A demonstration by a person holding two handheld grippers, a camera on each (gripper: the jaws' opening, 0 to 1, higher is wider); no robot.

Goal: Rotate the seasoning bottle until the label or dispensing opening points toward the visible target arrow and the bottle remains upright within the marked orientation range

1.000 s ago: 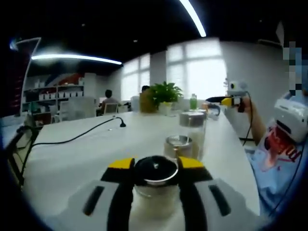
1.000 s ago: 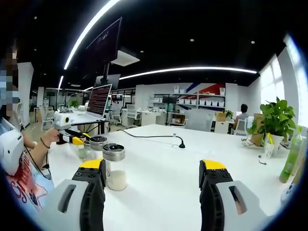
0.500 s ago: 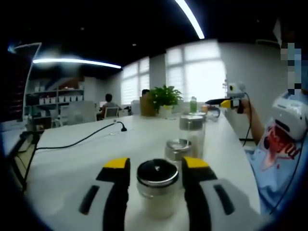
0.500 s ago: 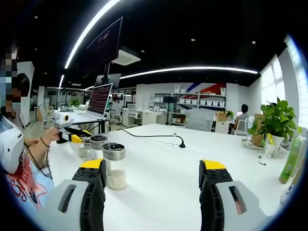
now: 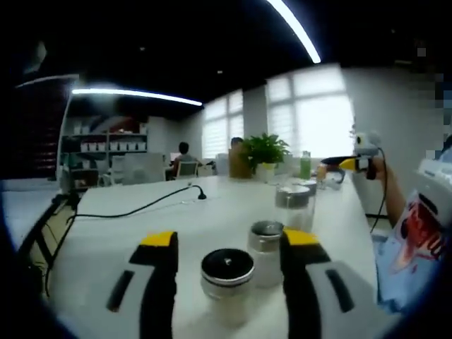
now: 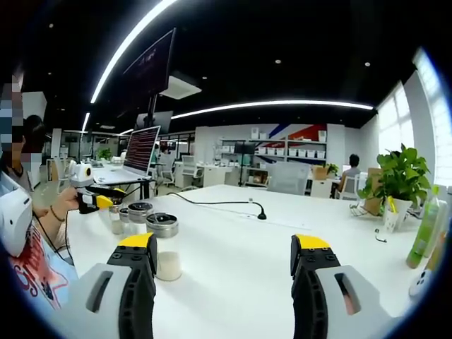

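Observation:
A seasoning bottle (image 5: 227, 277) with a black and silver lid and white contents stands upright on the white table (image 5: 106, 247). It sits between the yellow-tipped jaws of my left gripper (image 5: 229, 239), which is open, with a gap on each side of the bottle. Two more silver-lidded bottles stand behind it, a short one (image 5: 265, 242) and a taller one (image 5: 293, 203). My right gripper (image 6: 223, 242) is open over bare table, with the tall bottle (image 6: 164, 244) just left of its left jaw. The left gripper (image 6: 99, 200) appears far left, in a hand.
A black cable (image 5: 134, 210) crosses the table toward a small stand (image 6: 260, 214). A potted plant (image 6: 401, 176) and a green bottle (image 6: 422, 233) stand at the far end. The person's blue shirt (image 5: 413, 240) borders the table edge. The right gripper (image 5: 337, 163) is held up beyond the bottles.
My left gripper went from shut on the nearest bottle to open and drew back a little. The bottle stays upright on the table. The right gripper stayed open, its view barely shifting.

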